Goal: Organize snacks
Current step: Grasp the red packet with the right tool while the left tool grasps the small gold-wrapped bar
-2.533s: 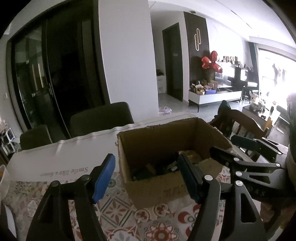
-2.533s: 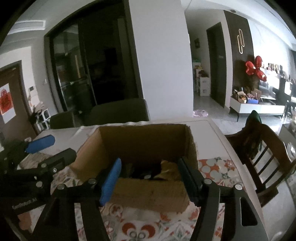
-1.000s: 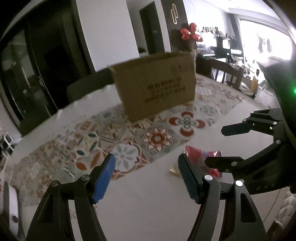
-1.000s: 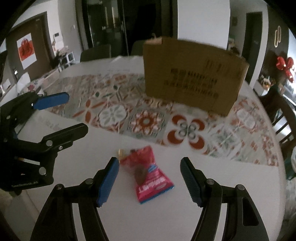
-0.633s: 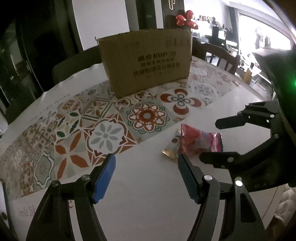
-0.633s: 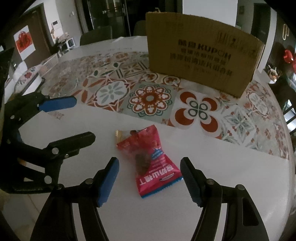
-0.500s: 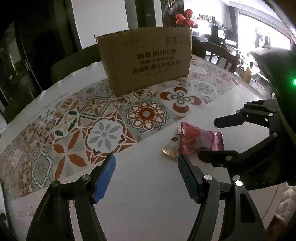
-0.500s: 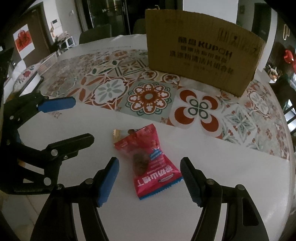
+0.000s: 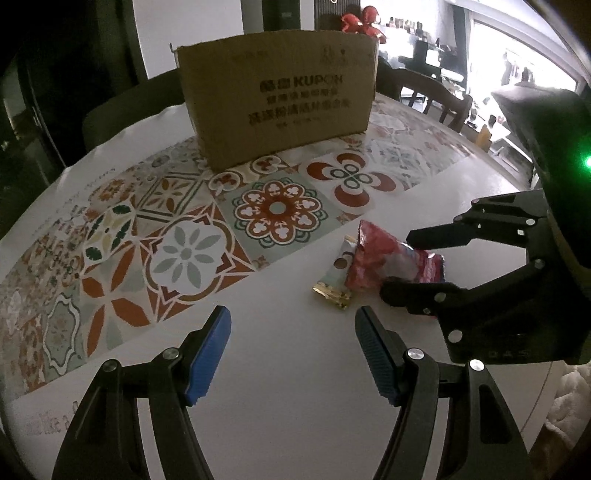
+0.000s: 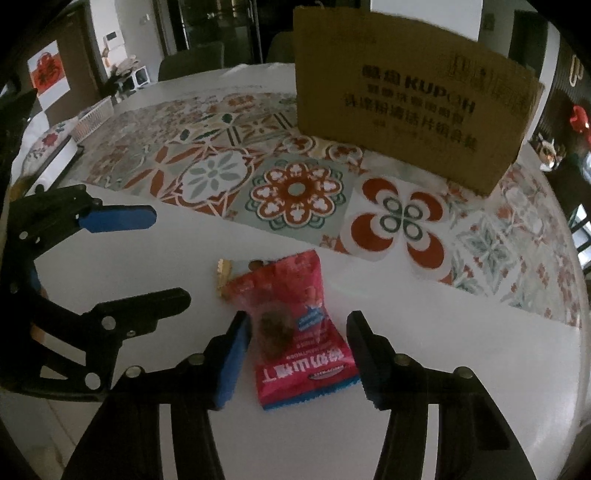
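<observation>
Right tool (image 10: 297, 345) straddles red snack packet (image 10: 295, 314) flat on counter (image 10: 461, 332); jaws just been closing, pads not yet pressing. Left tool (image 9: 291, 349) open, empty, hovering beside. Small gold-ended wrapper (image 9: 334, 278) touches packet. Cardboard box (image 9: 277, 96) beyond, likely destination.

You're in a home, at the dining table (image 9: 303, 369): a patterned tile-print cloth (image 9: 184, 236) covers its far half. Past the table stand dark padded chairs (image 9: 122, 110) and a wooden chair (image 9: 432, 92). Beyond the wooden chair there's a bright living room with a red bow ornament (image 9: 364, 20).
</observation>
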